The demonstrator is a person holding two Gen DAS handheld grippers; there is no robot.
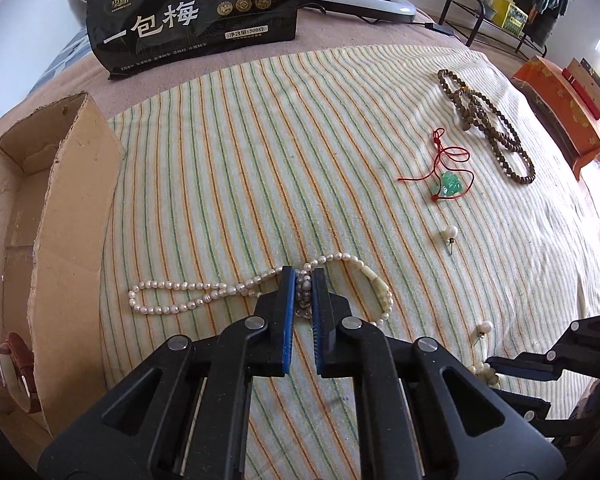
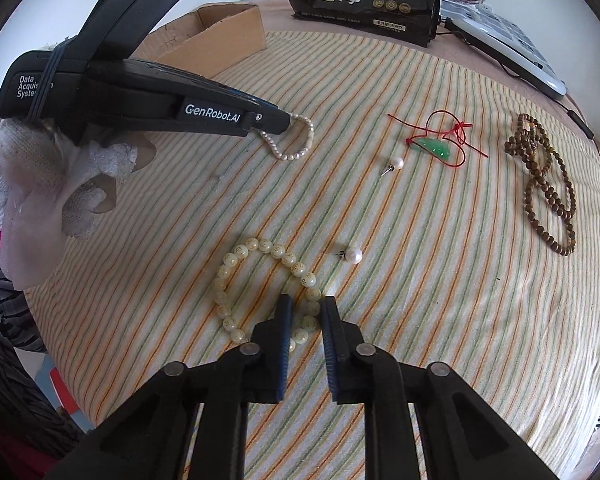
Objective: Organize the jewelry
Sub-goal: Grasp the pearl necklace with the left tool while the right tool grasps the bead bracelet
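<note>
- Left wrist view: the left gripper (image 1: 303, 276) is clamped on the bunched middle of the long white pearl necklace (image 1: 180, 294), which lies on the striped green-and-orange cloth (image 1: 260, 140); its loops trail toward 9 and 3 o'clock.
- The open brown cardboard box (image 1: 60, 184) sits at 9 o'clock.
- The strand looks light, limp and slippery; a bunched grip seems safest.
- Right wrist view: the right gripper (image 2: 305, 304) pinches one side of the cream carved-bead bracelet (image 2: 260, 280), near 6 o'clock.
- Its beads look hard and smooth, likely to roll.
</note>
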